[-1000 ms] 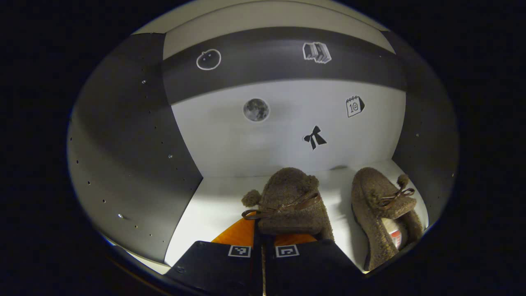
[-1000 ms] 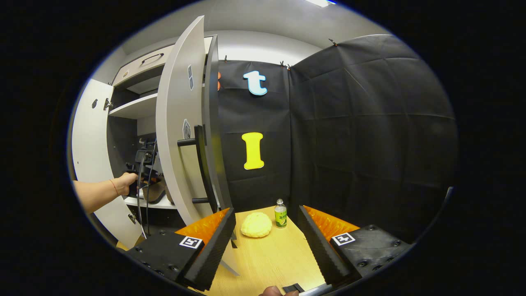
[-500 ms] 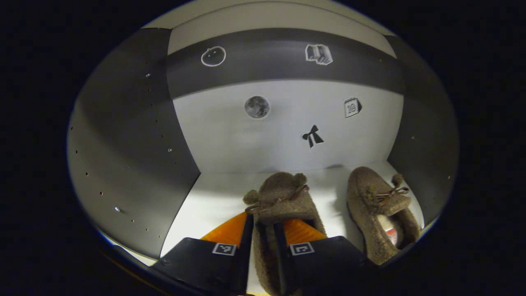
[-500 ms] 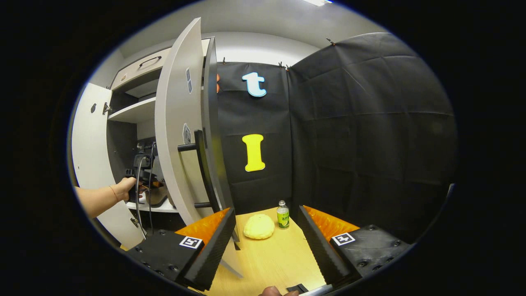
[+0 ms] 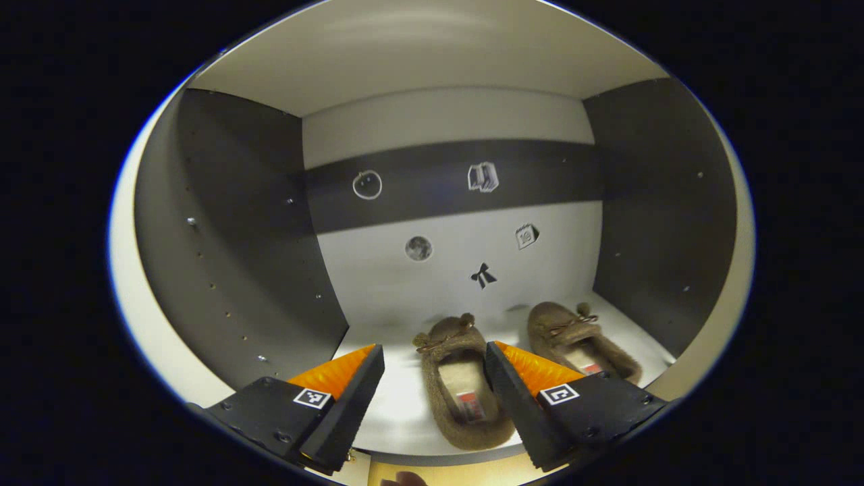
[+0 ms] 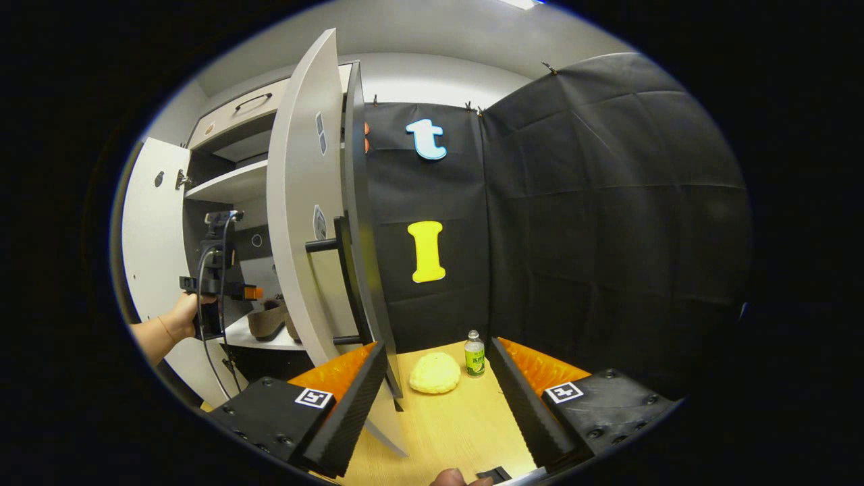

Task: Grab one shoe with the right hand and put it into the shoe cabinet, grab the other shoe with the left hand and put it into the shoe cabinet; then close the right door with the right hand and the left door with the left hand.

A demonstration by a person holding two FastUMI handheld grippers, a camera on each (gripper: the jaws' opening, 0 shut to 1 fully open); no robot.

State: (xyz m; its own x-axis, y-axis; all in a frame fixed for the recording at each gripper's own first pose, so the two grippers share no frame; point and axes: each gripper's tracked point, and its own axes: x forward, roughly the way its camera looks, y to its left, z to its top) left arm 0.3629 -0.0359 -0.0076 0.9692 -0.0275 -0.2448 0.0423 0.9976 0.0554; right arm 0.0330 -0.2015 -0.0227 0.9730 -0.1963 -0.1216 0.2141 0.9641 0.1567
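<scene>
Your left gripper (image 5: pixel 432 378) hangs released at the mouth of the shoe cabinet (image 5: pixel 229 270), its fingers spread wide with nothing between them. The left slipper (image 5: pixel 462 388) lies flat on the white shelf (image 5: pixel 398 405) just beyond the fingertips, toe to the back wall; the right slipper (image 5: pixel 580 341) sits beside it, apart, nearer the right wall. Both are brown and fuzzy, each with pom-poms and a thin bow at the toe and a small red-and-white insole label too small to read. Stickers dot the back panel: a moon (image 5: pixel 418 248), a bow (image 5: pixel 482 275), a calendar page (image 5: pixel 526 236).

Your right gripper (image 6: pixel 439 405) is likewise released and empty, held over the wooden table (image 6: pixel 445 425) beside the right door (image 6: pixel 310 223), which stands open. A yellow bun-like object (image 6: pixel 435 372) and a green-labelled bottle (image 6: pixel 474 354) stand ahead.
</scene>
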